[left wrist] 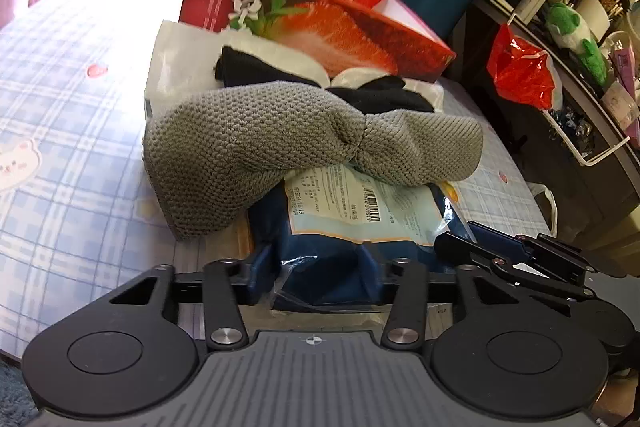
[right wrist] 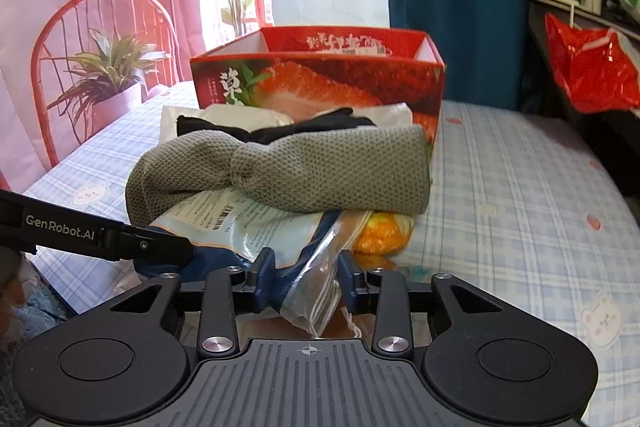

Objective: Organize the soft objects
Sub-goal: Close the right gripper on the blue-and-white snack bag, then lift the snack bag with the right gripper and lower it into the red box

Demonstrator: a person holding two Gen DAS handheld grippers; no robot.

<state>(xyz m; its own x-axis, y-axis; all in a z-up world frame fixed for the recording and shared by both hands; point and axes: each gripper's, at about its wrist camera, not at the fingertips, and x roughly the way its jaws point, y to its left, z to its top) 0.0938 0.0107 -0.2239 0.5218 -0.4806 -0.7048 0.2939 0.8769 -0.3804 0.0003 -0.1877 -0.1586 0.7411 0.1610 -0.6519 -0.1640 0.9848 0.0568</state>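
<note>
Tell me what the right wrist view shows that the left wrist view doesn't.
Only the right wrist view: a yellow-orange item under the grey knit cloth, a potted plant and a red chair.

Only the left wrist view: cluttered shelves beside the bed.

Both: the cloth, black fabric, red box, and the blue plastic package, pinched by both grippers' fingers.
</note>
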